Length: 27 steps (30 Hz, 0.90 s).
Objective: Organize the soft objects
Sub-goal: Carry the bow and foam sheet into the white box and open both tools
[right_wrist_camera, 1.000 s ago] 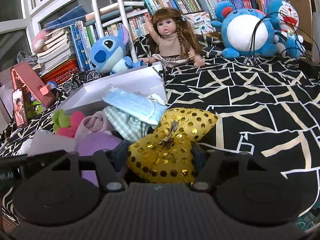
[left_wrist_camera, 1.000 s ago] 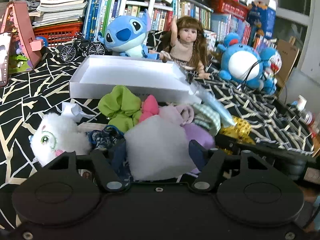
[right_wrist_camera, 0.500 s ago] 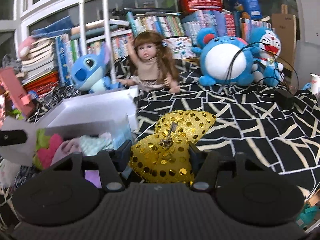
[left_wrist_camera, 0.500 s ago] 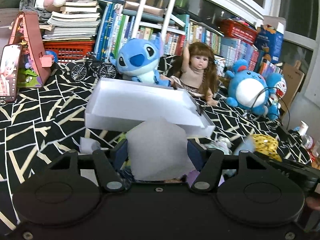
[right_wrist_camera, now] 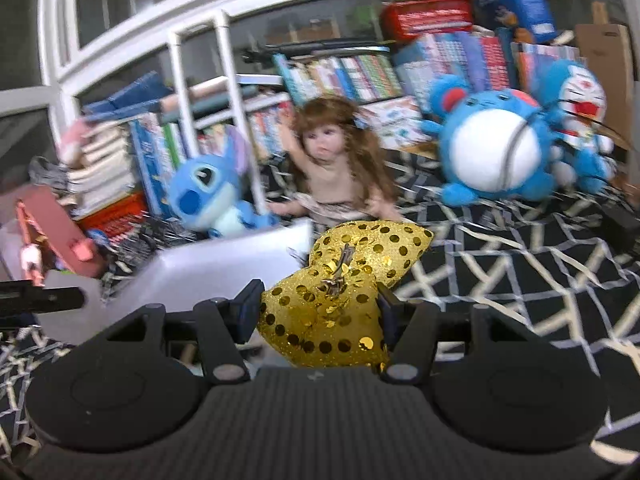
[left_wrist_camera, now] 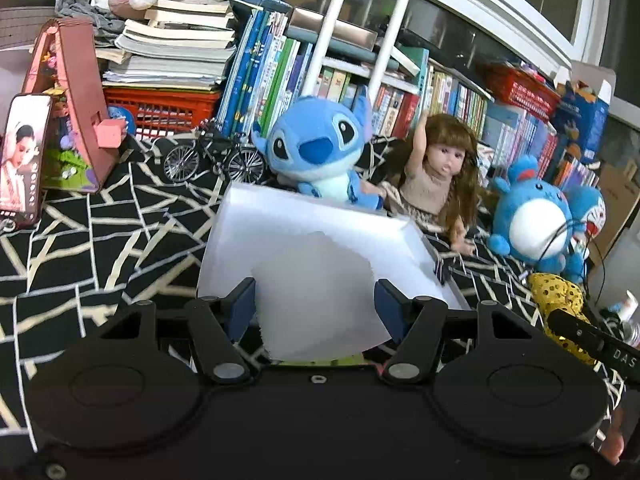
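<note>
1. The shallow white cardboard box (left_wrist_camera: 248, 240) lies on the black cloth with pale cracked-line pattern (left_wrist_camera: 100, 232), in front of the blue alien plush toy (left_wrist_camera: 320, 152) and the long-haired doll in a beige dress (left_wrist_camera: 436, 176). What shows of its inside looks bare, so I judge that nothing has been sorted into it yet; much of its floor is hidden behind the held cloth, so I cannot be sure.

2. The left gripper (left_wrist_camera: 316, 304) is closed on a pale white piece of soft fabric (left_wrist_camera: 320, 296), pinched at both side edges between the blue pads (left_wrist_camera: 242, 304). The fabric hangs flat and limp, lifted over the near edge of the box, so this item seems one release away from being stowed.

3. The right gripper (right_wrist_camera: 320, 312) clamps a gold sequinned puffy heart-shaped cushion (right_wrist_camera: 340, 284) with a small metal charm at its centre. It is held in the air just right of the box corner. Its stuffing bulges past the pads, so it looks squashy and firmly held.

4. Both carried items remain to be put down; whether other soft things wait below cannot be told here.
</note>
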### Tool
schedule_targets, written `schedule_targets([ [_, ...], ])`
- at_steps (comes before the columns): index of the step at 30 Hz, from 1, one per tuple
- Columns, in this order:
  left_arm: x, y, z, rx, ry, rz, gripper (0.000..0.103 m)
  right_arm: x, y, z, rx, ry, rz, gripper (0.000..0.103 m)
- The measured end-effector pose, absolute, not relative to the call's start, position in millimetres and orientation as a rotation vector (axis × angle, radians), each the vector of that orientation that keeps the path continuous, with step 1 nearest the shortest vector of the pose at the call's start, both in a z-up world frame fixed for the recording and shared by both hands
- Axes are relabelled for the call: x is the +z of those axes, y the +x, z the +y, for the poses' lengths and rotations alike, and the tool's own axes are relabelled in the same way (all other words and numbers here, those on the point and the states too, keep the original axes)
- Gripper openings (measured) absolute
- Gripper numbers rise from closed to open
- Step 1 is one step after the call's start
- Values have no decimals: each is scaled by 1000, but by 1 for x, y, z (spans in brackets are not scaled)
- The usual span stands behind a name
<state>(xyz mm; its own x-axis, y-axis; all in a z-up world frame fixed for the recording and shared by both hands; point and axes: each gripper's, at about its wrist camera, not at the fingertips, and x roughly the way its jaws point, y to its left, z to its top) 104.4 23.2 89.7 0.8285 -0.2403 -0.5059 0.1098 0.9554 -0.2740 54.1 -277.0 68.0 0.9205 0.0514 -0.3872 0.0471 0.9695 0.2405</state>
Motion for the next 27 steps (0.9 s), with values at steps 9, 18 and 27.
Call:
schedule_targets([
  [9, 100, 152, 23, -186, -245, 575, 62, 85, 98, -253, 127, 208, 425, 62],
  [18, 85, 200, 19, -192, -268, 667, 62, 84, 139, -235, 201, 176, 511, 62],
  [27, 63, 232, 8, -184, -250, 741, 62, 75, 180, -217, 259, 112, 603, 62],
])
